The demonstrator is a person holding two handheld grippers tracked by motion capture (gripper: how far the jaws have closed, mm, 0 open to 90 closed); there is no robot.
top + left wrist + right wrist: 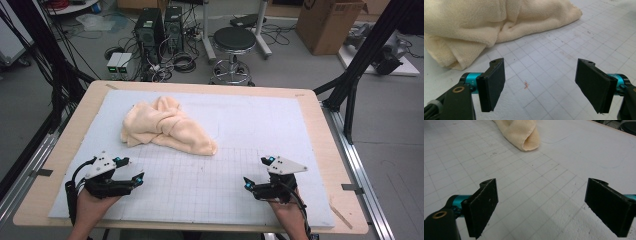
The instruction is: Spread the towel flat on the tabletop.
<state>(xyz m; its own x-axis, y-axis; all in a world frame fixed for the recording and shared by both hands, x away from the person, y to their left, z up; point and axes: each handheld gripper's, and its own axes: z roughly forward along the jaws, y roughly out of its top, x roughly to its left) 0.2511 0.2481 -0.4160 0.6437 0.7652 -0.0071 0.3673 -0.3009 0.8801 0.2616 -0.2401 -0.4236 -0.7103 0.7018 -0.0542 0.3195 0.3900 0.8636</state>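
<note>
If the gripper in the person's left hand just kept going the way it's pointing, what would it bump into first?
Most likely the crumpled cream towel. The left gripper has its jaws open with nothing between them, and ahead lies bare gridded mat, then the towel. It seems angled slightly downward, so it might brush the mat first; depth is hard to judge.

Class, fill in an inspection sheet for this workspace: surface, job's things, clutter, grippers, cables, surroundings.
Surface: white gridded mat on a wooden table, faint stains.
Job's things: cream towel, crumpled, far left of centre, untouched.
Clutter: nothing seen on the mat.
Grippers: left gripper and right gripper open, empty, near the front edge.
Cables: one trails from each gripper; tangles on the floor.
Surroundings: stool, computer towers, cardboard box.
</note>
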